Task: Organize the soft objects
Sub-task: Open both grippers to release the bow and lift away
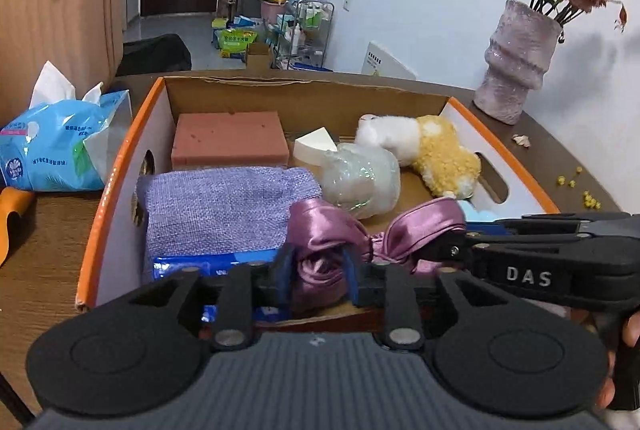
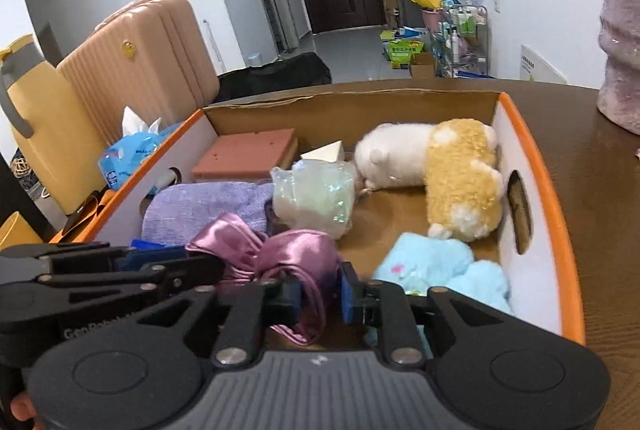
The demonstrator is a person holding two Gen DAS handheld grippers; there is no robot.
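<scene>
A pink satin eye mask (image 1: 320,230) (image 2: 296,250) is held over the near end of an orange-rimmed cardboard box (image 1: 120,165) (image 2: 552,189). My left gripper (image 1: 320,276) is shut on its left half. My right gripper (image 2: 320,294) is shut on its right half and strap. The right gripper also shows in the left wrist view (image 1: 452,250). In the box lie a purple cloth (image 1: 224,205), a pink sponge block (image 1: 230,139), a white wedge sponge (image 1: 314,145), a plastic-wrapped white item (image 1: 360,177), a white-and-yellow plush toy (image 1: 432,149) and a light blue fluffy cloth (image 2: 440,266).
The box sits on a brown wooden table (image 2: 608,250). A blue tissue pack (image 1: 56,145) lies left of the box, with a pink suitcase (image 1: 56,13) behind it. A lilac vase with dried flowers (image 1: 516,65) stands at the back right. A blue packet (image 1: 188,266) lies under the purple cloth.
</scene>
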